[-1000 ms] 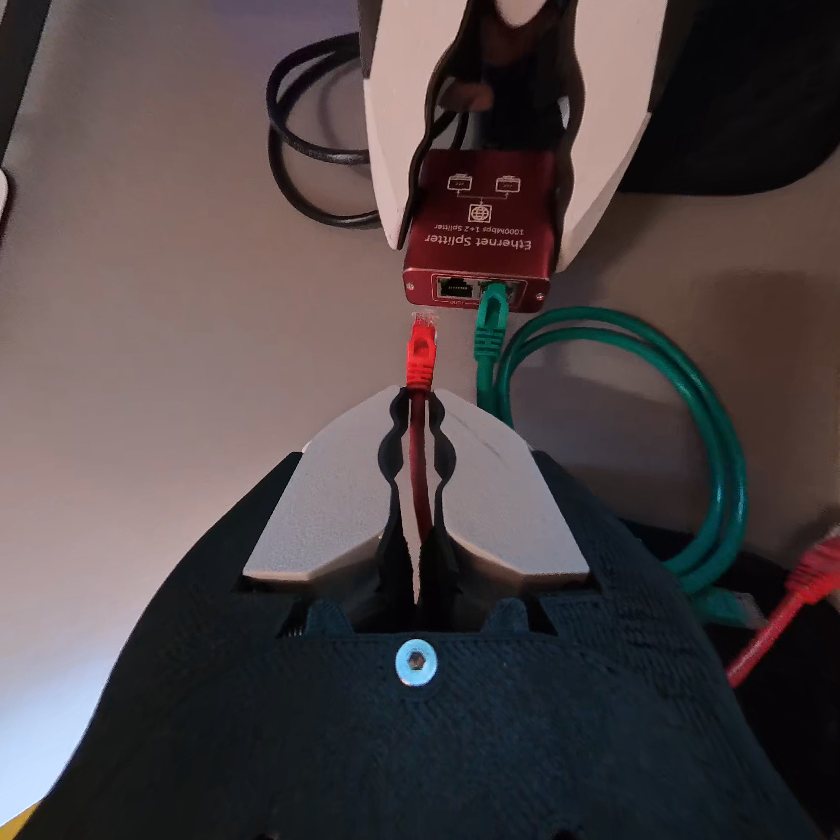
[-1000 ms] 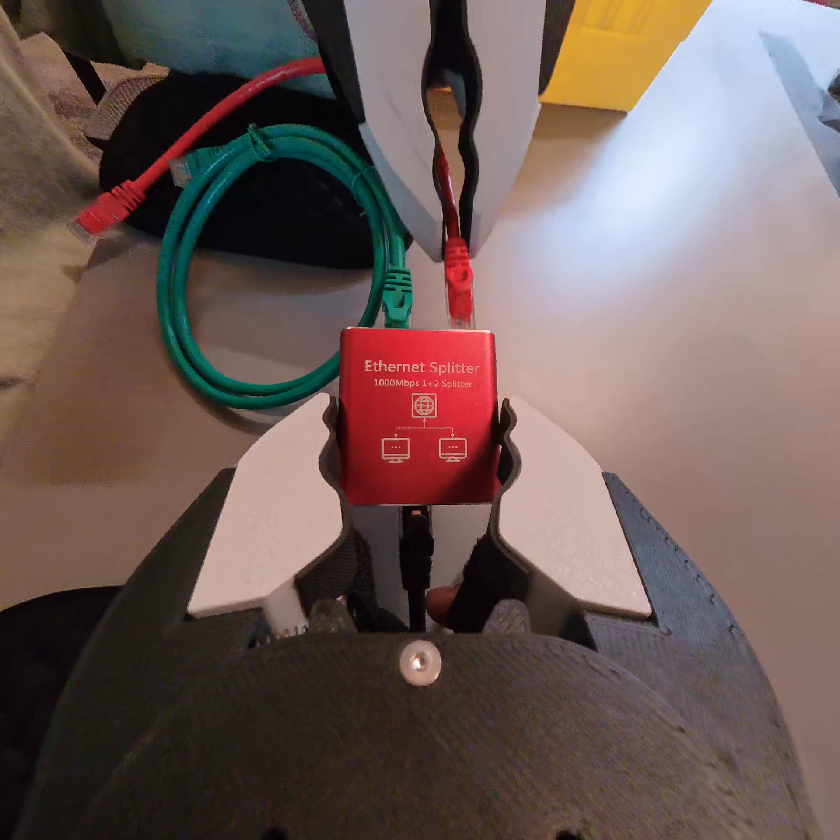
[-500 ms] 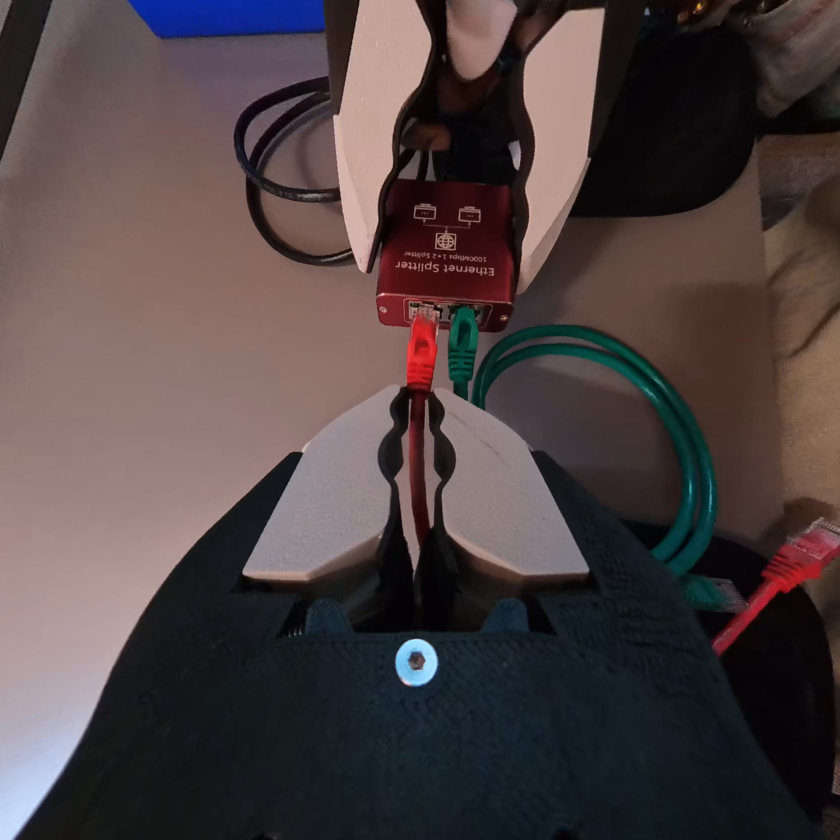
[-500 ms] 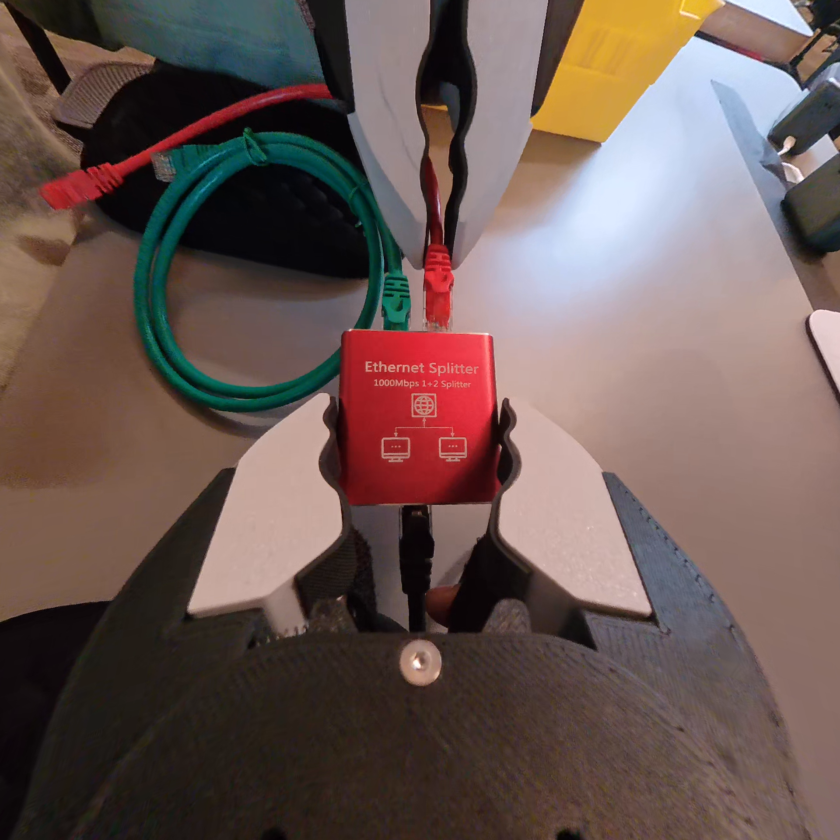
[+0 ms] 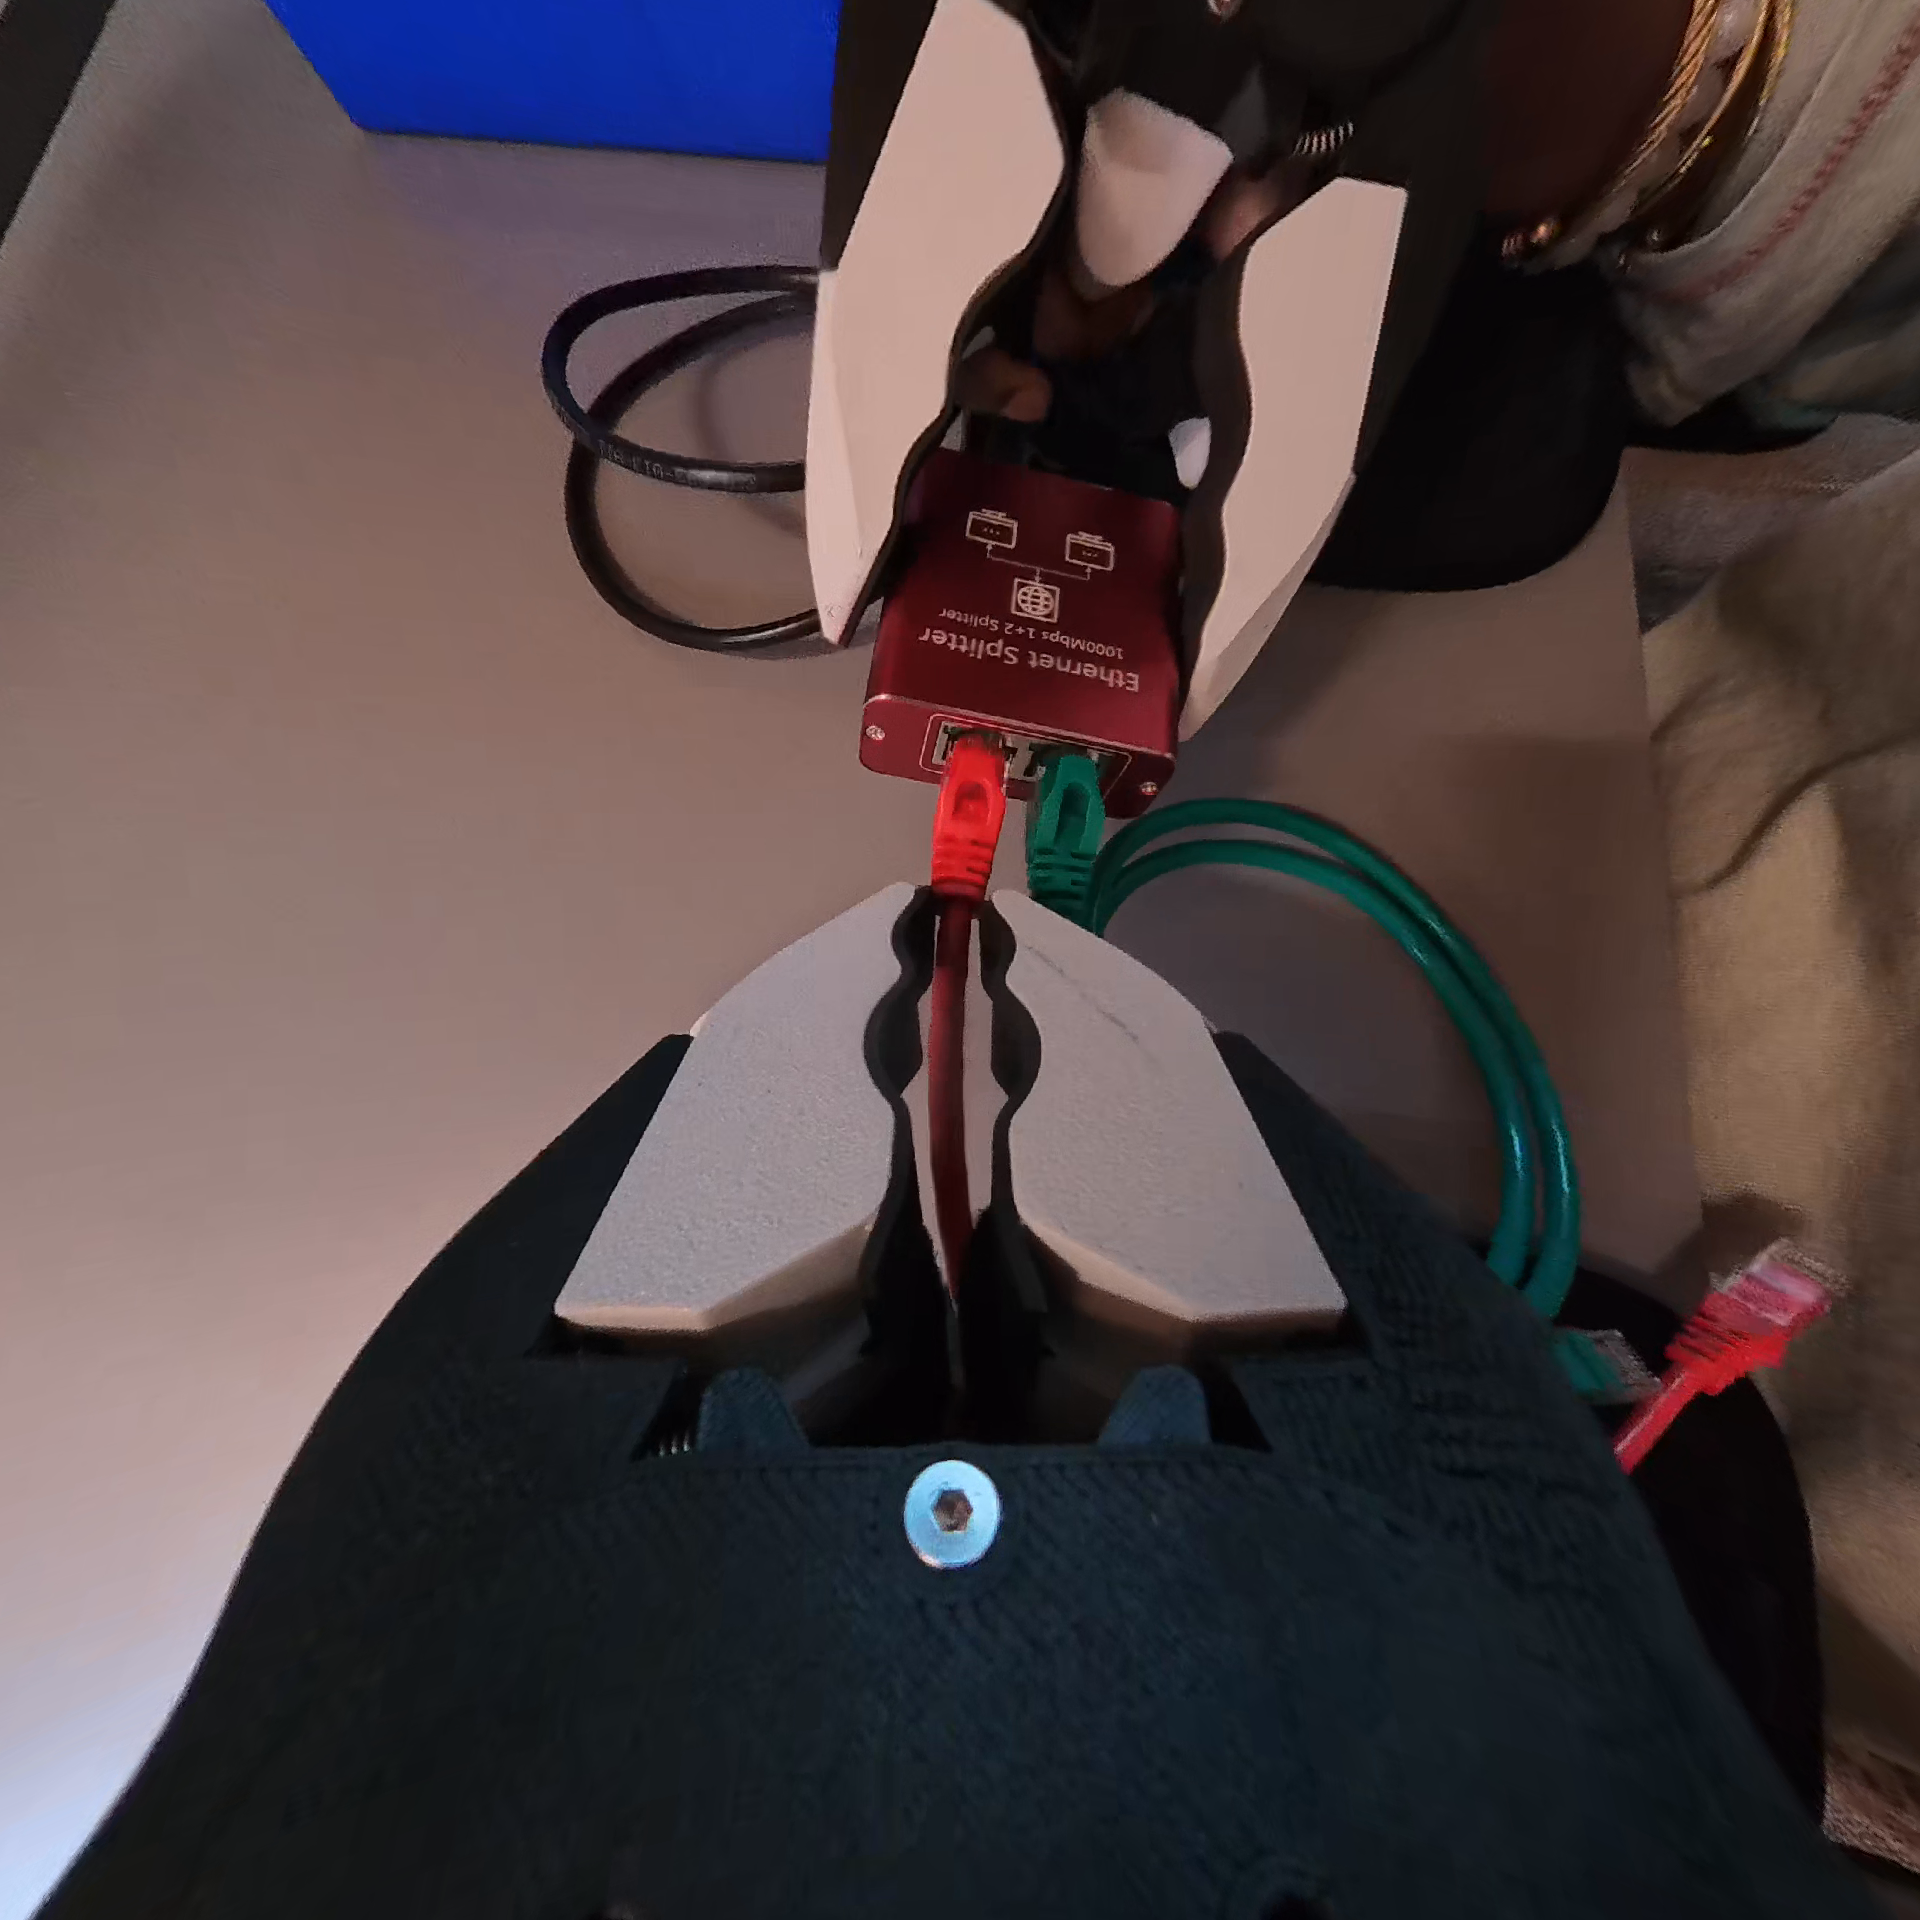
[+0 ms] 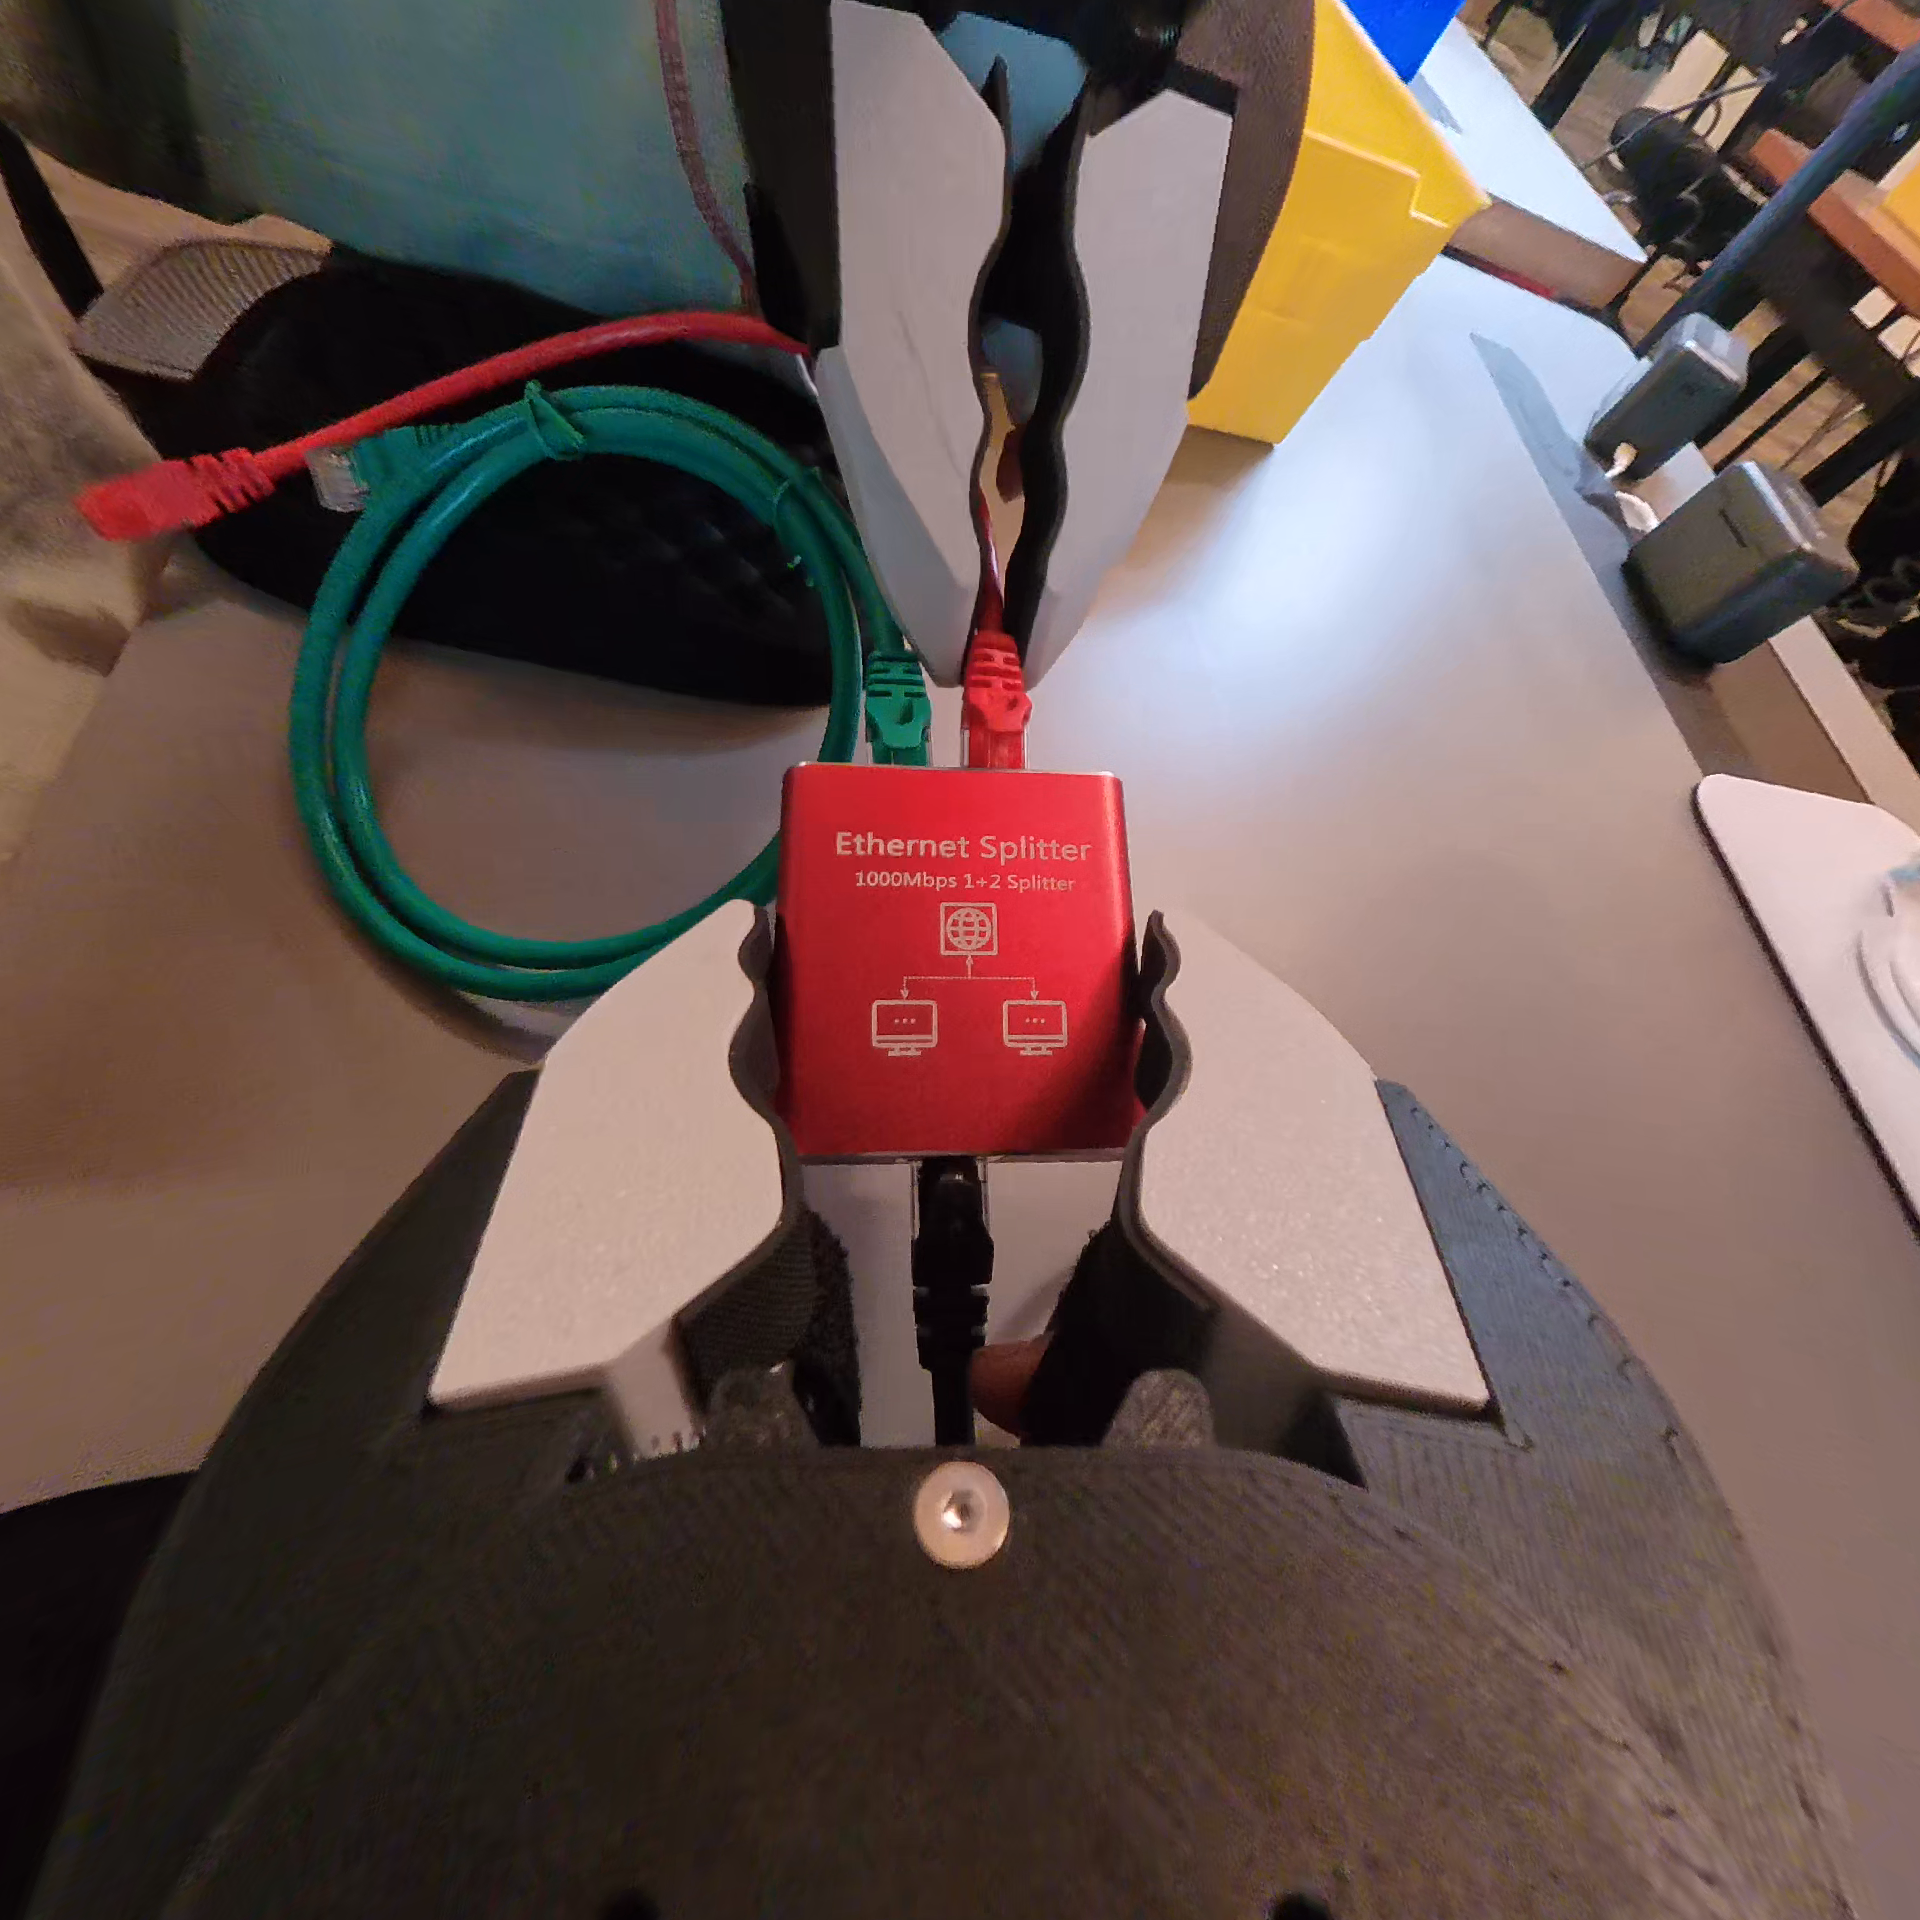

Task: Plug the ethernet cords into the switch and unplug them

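Observation:
My right gripper is shut on the sides of the red ethernet switch and holds it over the table. A black cord is plugged into the switch's near side. My left gripper is shut on the red cord just behind its plug. The plug's tip sits in the left port of the switch. The green cord's plug is in the right port, and its coil lies on the table. The left gripper faces the right one across the switch.
The red cord's free end lies by a black round pad. The black cord loops on the table. A blue box, a yellow bin, two dark grey boxes and a white pad stand around. Left tips to right tips: about 5 cm.
The red plug was just short of the switch's left port; now its tip is in the port beside the green plug. The two grippers have come closer together.

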`<state>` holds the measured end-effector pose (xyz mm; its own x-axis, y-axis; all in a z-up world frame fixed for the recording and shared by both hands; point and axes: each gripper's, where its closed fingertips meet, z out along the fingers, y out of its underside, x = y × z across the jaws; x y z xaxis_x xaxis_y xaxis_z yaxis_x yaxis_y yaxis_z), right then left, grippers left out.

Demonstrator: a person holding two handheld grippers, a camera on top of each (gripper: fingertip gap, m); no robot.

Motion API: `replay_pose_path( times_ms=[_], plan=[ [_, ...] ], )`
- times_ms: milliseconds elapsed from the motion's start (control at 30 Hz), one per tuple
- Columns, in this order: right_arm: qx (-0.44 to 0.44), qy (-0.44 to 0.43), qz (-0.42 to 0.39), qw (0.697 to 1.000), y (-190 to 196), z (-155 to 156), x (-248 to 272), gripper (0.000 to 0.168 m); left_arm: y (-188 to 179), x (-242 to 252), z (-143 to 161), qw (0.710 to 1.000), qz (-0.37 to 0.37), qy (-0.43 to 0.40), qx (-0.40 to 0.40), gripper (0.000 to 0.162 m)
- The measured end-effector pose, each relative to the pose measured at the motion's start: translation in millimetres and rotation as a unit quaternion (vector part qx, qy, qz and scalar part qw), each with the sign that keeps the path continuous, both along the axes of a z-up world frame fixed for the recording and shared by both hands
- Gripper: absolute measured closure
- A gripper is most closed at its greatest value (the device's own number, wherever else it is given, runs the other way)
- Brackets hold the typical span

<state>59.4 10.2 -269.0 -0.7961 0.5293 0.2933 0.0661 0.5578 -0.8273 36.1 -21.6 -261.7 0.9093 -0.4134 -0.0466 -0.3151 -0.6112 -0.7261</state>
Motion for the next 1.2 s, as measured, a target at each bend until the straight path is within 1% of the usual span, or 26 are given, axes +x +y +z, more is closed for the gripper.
replay_pose_path(
  times_ms=[133,267,367,433,467,500,533,600,700,767,833,900,1033,1100,1200],
  plan=[
    [0.014,0.011,0.001,1.000,-2,1,0,0.101,1,1,-1,0.999,-0.020,0.031,-0.001,0.155],
    [-0.011,0.024,-0.001,1.000,-3,9,0,0.101,4,3,12,1.000,-0.011,-0.008,0.022,0.156],
    [-0.010,0.026,-0.005,1.000,-1,10,-3,0.101,5,0,11,1.000,-0.007,0.005,0.026,0.155],
    [-0.001,0.031,-0.005,0.999,-1,11,-4,0.100,4,-2,13,1.000,-0.005,-0.002,0.022,0.154],
    [-0.002,0.038,-0.006,0.999,-1,16,-6,0.101,3,-4,21,0.999,-0.004,-0.013,0.029,0.154],
    [-0.007,0.052,-0.008,0.999,-1,23,-8,0.101,4,-9,32,0.999,0.011,-0.021,0.049,0.145],
    [-0.014,0.065,-0.007,0.998,-1,32,-9,0.100,5,-19,45,0.997,0.036,-0.016,0.072,0.126],
    [-0.002,0.081,-0.020,0.997,5,42,-13,0.100,0,-34,78,0.987,0.075,-0.014,0.143,0.110],
    [0.020,0.099,-0.039,0.994,18,50,-15,0.100,-21,-52,131,0.953,0.138,-0.009,0.270,0.107],
    [0.033,0.120,-0.054,0.991,26,60,-16,0.100,-40,-61,146,0.932,0.183,0.012,0.313,0.108],
    [0.049,0.150,-0.077,0.984,37,76,-18,0.100,-56,-64,143,0.922,0.218,0.030,0.317,0.108],
    [0.060,0.186,-0.102,0.975,48,98,-18,0.100,-67,-61,133,0.916,0.240,0.024,0.322,0.108],
    [0.091,0.256,-0.155,0.950,78,147,-11,0.100,-78,-58,113,0.892,0.285,-0.036,0.348,0.113],
    [0.117,0.280,-0.189,0.934,99,171,-4,0.100,-81,-56,107,0.889,0.292,-0.045,0.350,0.113],
    [0.165,0.315,-0.255,0.899,140,203,11,0.100,-81,-51,113,0.886,0.289,-0.020,0.361,0.114]
  ],
)
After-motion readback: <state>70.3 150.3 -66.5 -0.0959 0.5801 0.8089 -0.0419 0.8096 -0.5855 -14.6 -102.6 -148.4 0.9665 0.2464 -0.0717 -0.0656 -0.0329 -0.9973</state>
